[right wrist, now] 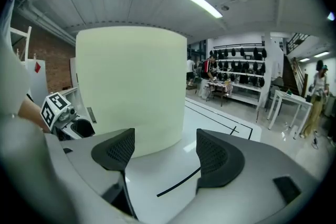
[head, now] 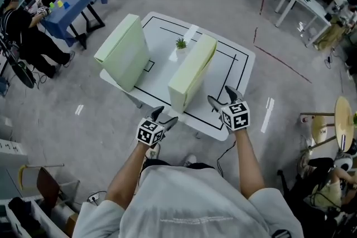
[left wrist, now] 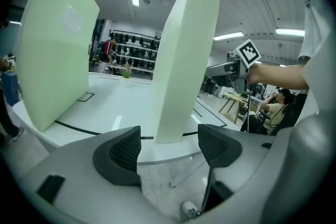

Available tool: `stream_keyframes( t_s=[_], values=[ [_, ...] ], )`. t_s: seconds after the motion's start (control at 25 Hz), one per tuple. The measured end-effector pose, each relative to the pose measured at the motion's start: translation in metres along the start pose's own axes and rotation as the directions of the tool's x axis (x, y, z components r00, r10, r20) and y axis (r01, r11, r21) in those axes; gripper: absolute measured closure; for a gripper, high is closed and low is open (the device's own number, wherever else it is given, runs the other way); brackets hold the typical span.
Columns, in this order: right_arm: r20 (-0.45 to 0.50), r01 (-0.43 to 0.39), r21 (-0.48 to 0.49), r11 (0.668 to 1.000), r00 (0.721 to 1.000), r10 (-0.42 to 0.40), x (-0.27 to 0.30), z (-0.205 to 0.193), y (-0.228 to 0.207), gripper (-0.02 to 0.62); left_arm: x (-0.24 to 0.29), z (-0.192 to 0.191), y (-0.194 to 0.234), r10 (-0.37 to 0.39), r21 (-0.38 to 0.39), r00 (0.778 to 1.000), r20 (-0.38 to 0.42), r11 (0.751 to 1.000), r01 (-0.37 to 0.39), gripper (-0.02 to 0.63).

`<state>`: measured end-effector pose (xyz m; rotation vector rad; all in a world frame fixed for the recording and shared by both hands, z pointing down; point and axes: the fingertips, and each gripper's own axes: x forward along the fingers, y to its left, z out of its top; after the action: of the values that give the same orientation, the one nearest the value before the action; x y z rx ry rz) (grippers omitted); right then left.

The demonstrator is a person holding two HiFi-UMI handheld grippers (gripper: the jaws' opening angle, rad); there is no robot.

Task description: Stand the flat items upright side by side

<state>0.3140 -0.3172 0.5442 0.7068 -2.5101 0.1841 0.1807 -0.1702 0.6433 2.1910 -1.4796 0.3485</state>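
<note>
Two pale green flat slabs stand upright on edge on the white table (head: 234, 72). The left slab (head: 124, 52) is at the table's left edge; the right slab (head: 192, 71) stands near the middle, its near end by the front edge. My left gripper (head: 163, 115) is open with nothing between its jaws, off the front edge just left of the right slab's (left wrist: 184, 55) near end. My right gripper (head: 222, 96) is open and empty too, over the front right of the table, beside the right slab's (right wrist: 131, 86) broad face. The left slab (left wrist: 52, 44) shows large in the left gripper view.
A small green potted plant (head: 181, 43) stands on the table between the slabs' far ends. Black lines mark the tabletop. A person sits at a blue table (head: 75, 3) far left. A white side table (head: 301, 3) and shelves stand at the far right.
</note>
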Motion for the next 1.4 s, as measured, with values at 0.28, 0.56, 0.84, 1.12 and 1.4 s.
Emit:
stream_keyframes(
  t_s=[0.28, 0.56, 0.84, 1.12, 1.4],
  values=[
    [0.144, 0.106, 0.078, 0.991, 0.983, -0.117, -0.034, 0.029, 0.043, 0.215, -0.051, 0.040, 0.045, -0.006, 0.031, 0.995, 0.104, 1.000, 0.003, 0.267],
    [0.221, 0.111, 0.086, 0.990, 0.967, -0.128, -0.023, 0.052, 0.109, 0.215, -0.117, 0.046, 0.156, 0.264, -0.120, 0.955, 0.136, 0.961, -0.249, 0.267],
    [0.253, 0.190, 0.152, 0.970, 0.941, -0.224, -0.015, 0.053, 0.130, 0.215, -0.154, 0.044, 0.233, 0.295, -0.148, 0.941, 0.165, 0.951, -0.272, 0.265],
    [0.249, 0.234, 0.158, 0.959, 0.931, -0.267, -0.011, 0.044, 0.166, 0.213, -0.146, 0.072, 0.261, 0.201, 0.003, 0.957, 0.209, 0.979, -0.206, 0.244],
    [0.127, 0.380, 0.150, 0.913, 0.908, -0.399, 0.011, 0.034, 0.169, 0.179, -0.130, 0.090, 0.266, 0.147, 0.079, 0.965, 0.219, 0.983, -0.167, 0.242]
  ],
)
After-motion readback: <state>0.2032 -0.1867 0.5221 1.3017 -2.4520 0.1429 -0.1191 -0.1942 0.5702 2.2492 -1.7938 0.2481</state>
